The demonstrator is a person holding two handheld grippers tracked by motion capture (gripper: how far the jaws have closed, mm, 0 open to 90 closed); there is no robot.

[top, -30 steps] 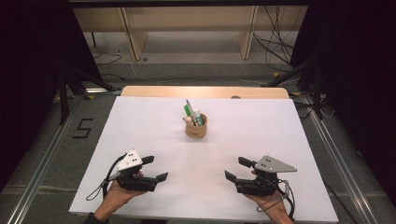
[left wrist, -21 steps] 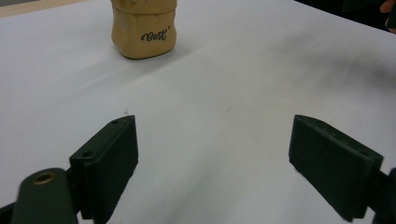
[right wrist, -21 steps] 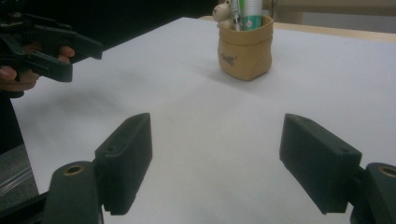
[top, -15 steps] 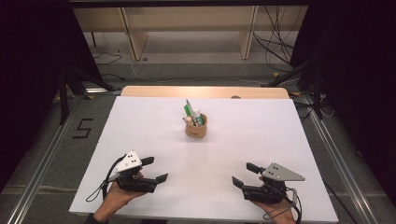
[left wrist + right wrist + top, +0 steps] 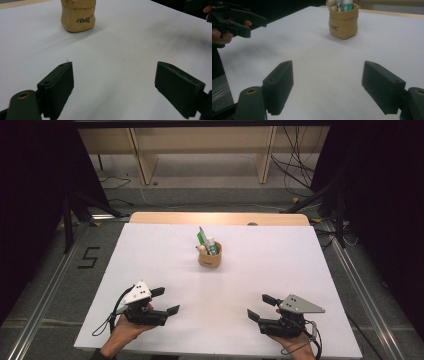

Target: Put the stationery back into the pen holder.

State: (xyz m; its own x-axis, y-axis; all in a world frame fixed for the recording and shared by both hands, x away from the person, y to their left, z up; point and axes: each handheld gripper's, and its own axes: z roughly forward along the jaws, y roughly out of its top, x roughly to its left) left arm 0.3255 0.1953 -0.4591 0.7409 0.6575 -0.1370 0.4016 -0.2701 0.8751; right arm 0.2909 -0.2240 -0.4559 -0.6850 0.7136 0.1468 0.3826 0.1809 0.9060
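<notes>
Tan and soft-sided, the small pouch (image 5: 210, 257) stands upright near the middle of the white table (image 5: 150, 245), toward its far half, with a green-and-white tube (image 5: 212, 246) and a green pen (image 5: 201, 236) sticking out of its top. The left tool (image 5: 166, 301) rests low at the near left edge, held in a hand (image 5: 124, 330), its jaws wide apart with nothing between them. The right tool (image 5: 259, 307) sits at the near right edge, jaws likewise spread and empty. Both tools point toward the pouch, which is well apart from each. In the left gripper view the pouch (image 5: 78, 15) shows dark script lettering on its front.
</notes>
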